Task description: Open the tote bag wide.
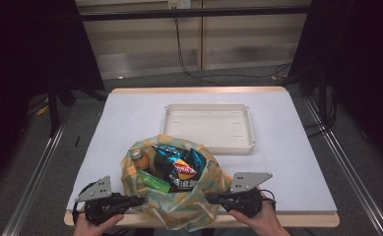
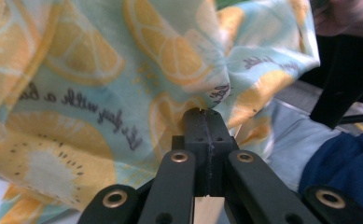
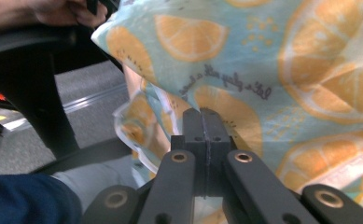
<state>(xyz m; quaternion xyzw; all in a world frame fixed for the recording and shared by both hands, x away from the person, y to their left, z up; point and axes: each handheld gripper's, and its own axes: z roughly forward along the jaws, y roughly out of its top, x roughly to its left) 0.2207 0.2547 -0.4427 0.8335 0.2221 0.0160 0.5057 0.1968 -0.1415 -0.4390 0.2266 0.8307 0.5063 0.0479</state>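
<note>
— Where's it at?
— White table [image 1: 130, 113]; the tray [image 1: 208, 143] behind is bare; the fruit-print bag [image 1: 179, 206] sits at the near edge, snacks [image 1: 181, 169] and bottle [image 1: 139, 156] inside.
— Grippers?
— Left gripper [image 1: 139, 200], right gripper [image 1: 209, 197]: jaws clamped on the bag's cloth either side; I'd say unpacking hasn't begun.

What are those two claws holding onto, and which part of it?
Both hold the orange-print cloth bag of snacks: the left claw pinches the fabric of its left side, the right claw the fabric of its right side.
</note>
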